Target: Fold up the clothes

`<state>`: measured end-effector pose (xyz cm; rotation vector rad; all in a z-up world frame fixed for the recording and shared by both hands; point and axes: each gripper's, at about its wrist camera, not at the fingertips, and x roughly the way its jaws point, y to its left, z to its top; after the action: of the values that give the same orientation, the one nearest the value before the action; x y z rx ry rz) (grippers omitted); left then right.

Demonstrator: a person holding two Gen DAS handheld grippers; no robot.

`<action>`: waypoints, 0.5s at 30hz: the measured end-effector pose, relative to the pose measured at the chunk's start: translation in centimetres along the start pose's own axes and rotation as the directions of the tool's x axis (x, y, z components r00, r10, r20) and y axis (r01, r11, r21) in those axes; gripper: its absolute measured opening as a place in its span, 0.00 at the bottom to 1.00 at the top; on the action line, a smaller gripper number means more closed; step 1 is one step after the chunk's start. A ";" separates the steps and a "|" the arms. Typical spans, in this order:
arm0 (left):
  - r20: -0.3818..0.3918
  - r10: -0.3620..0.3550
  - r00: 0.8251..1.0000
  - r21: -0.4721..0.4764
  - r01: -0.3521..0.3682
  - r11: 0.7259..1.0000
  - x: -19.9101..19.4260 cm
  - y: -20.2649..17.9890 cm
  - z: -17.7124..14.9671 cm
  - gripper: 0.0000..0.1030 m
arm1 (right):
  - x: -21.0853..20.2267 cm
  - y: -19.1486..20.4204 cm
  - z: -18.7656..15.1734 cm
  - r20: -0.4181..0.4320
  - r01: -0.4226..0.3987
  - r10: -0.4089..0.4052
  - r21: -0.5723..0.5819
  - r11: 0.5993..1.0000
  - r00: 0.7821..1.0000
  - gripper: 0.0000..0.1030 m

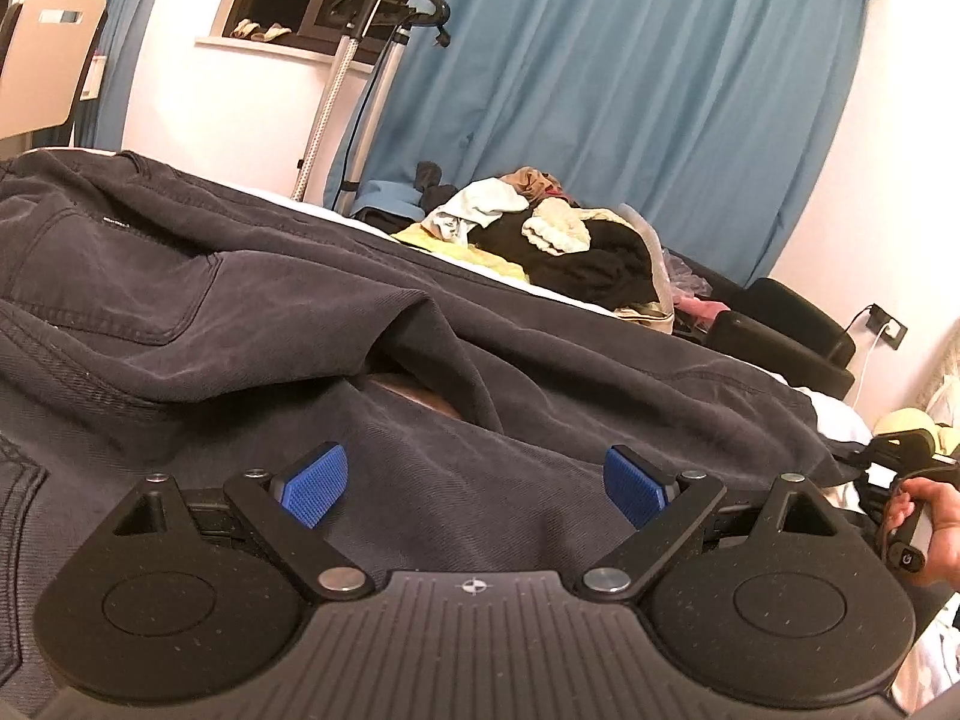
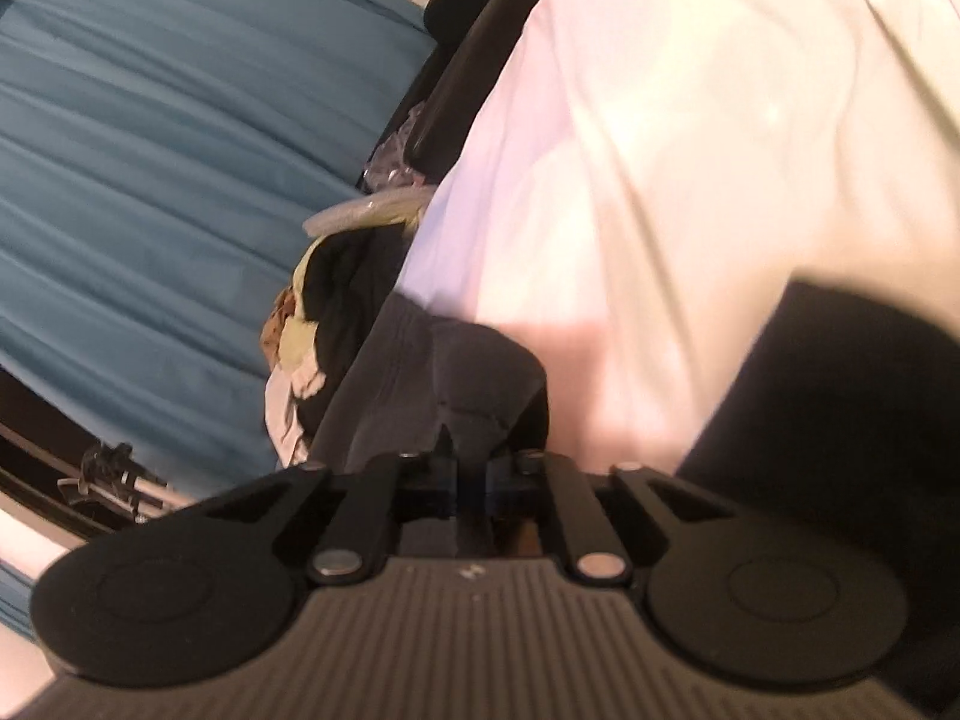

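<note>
1. A wooden chair back [image 1: 45, 60] stands at the far left, beyond the bed's far edge.
2. Dark grey trousers [image 1: 240, 276] lie spread and rumpled across the near part of the bed [image 1: 840, 414], a back pocket showing toward the bed's left side; they cover most of the white sheet from the left edge on toward the right.
3. A garment steamer pole [image 1: 336, 102] rises behind the bed's far edge, against the blue curtain [image 1: 630, 90].
4. The left gripper [image 1: 474, 486] hovers low over the trousers near the bed's near edge. Its blue pads [image 1: 315, 483] stand wide apart, with cloth beneath them but nothing pinched between.
5. A pile of mixed clothes [image 1: 558, 234], black, cream and pale blue, sits at the bed's far side, well apart from the trousers' waist.
6. A black armchair [image 1: 780, 324] stands beyond the bed's right end.
7. At the bed's right edge a hand [image 1: 924, 525] grips the other tool's handle.
8. In the right wrist view, which is blurred, the right gripper [image 2: 471, 480] has its jaws drawn together, clamped on a bunched fold of the trousers [image 2: 474, 360], with white sheet [image 2: 690, 180] beyond.
</note>
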<state>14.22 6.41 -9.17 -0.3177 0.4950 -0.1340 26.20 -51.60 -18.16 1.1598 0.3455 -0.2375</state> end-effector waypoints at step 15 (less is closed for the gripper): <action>-0.015 0.000 1.000 -0.042 0.000 0.999 0.3 1.1 0.6 0.91 | -2.1 -2.2 1.1 0.016 0.154 -0.153 -0.046 0.987 0.988 0.03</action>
<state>14.85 7.52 -9.20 -0.3576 0.5130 -0.1263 23.64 -53.50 -18.86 1.0860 0.4277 -0.3693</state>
